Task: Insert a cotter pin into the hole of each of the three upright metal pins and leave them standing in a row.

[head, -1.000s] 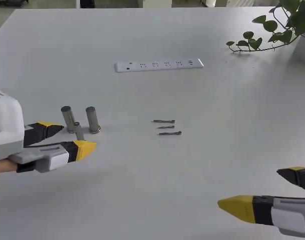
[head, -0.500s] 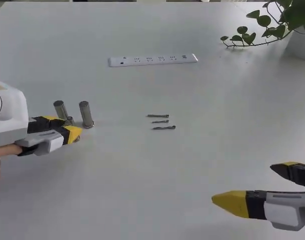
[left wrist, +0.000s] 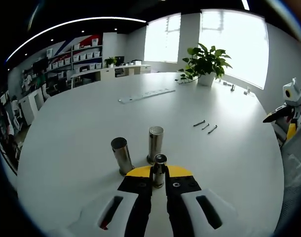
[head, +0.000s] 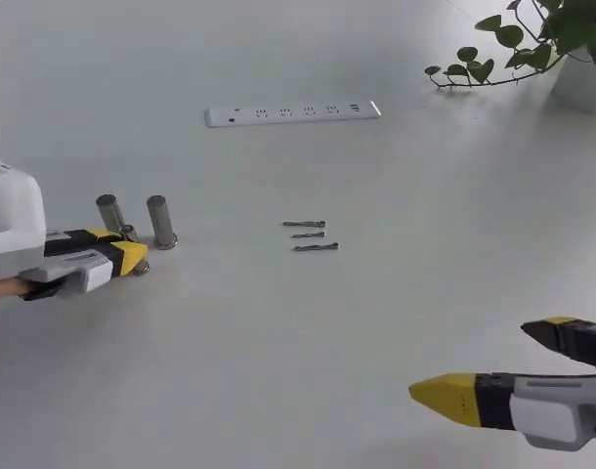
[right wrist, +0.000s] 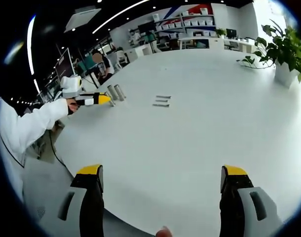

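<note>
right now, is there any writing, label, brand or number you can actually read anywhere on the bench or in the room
No text can be read in these pictures.
power strip: small marks by the sockets, too small to read.
wall graphic by the shelves: red and blue shapes, blurred, no letters to make out.
metal pins and cotter pins: no markings to be seen.

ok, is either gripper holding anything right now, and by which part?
The left gripper is shut on the small metal pin, clamped on its shaft just below the top. The right gripper is open, holding nothing.
</note>
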Demonstrator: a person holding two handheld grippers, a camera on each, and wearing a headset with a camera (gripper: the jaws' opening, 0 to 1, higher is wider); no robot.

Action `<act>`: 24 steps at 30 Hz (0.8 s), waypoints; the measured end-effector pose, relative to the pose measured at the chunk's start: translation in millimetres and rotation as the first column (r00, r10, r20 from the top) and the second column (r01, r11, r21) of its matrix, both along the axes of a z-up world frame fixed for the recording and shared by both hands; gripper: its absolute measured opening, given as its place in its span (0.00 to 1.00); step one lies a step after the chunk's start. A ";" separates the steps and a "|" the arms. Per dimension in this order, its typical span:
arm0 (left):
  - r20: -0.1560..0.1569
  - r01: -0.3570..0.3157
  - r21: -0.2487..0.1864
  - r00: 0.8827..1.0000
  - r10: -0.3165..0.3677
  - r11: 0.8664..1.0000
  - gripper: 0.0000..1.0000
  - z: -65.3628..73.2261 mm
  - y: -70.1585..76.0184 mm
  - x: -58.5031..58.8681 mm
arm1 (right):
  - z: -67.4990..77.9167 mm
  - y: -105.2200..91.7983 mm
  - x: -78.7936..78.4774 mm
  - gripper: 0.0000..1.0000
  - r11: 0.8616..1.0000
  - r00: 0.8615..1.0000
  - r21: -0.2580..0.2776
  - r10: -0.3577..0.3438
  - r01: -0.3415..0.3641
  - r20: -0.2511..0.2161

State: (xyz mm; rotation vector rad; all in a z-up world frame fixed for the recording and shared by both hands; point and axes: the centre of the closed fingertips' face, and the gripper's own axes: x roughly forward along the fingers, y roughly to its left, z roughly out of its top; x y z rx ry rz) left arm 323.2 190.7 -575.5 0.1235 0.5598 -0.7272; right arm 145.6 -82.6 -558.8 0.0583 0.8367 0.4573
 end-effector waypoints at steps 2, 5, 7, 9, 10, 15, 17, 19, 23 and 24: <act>-0.027 -0.020 -0.046 0.999 0.018 0.999 0.07 0.6 -0.8 0.0 | 0.0 0.3 0.2 0.97 1.000 1.000 0.000 0.001 -0.001 0.000; -0.006 -0.007 -0.030 1.000 0.006 1.000 0.07 0.7 -0.7 0.1 | -1.1 1.0 -0.5 0.97 1.000 1.000 0.000 0.006 -0.006 -0.006; -0.006 -0.005 -0.018 1.000 0.005 1.000 0.07 0.8 -0.7 -0.7 | -1.3 0.9 -1.0 0.97 1.000 1.000 -0.002 0.007 -0.007 -0.007; 0.003 0.009 0.008 1.000 -0.009 1.000 0.07 1.7 -1.6 -3.3 | -0.7 0.8 -1.2 0.97 1.000 1.000 -0.002 0.008 -0.008 -0.006; 0.015 0.018 0.017 1.000 -0.018 1.000 0.07 3.0 -2.3 -4.3 | -0.3 0.6 -1.1 0.97 1.000 1.000 -0.003 0.008 -0.008 -0.004; 0.030 0.044 -0.011 0.999 -0.043 0.999 0.07 15.3 -12.4 -13.5 | 2.1 0.2 -0.4 0.97 1.000 1.000 -0.004 0.004 -0.004 0.004; 0.020 0.054 -0.052 0.998 -0.053 0.997 0.07 20.2 -18.6 -18.1 | 3.3 0.8 -0.2 0.97 1.000 1.000 -0.003 0.005 -0.005 0.009; 0.036 0.073 -0.058 0.997 -0.071 0.996 0.07 26.0 -23.6 -22.8 | 4.5 1.6 -0.3 0.97 1.000 1.000 -0.002 0.008 -0.008 0.013; 0.069 0.141 -0.039 0.988 -0.138 0.989 0.07 36.7 -36.9 -33.4 | 5.3 2.8 -1.3 0.97 1.000 1.000 -0.001 0.012 -0.012 0.016; 0.075 0.153 -0.044 0.986 -0.149 0.987 0.07 39.7 -40.7 -36.4 | 5.6 3.1 -1.5 0.97 1.000 1.000 0.000 0.012 -0.012 0.017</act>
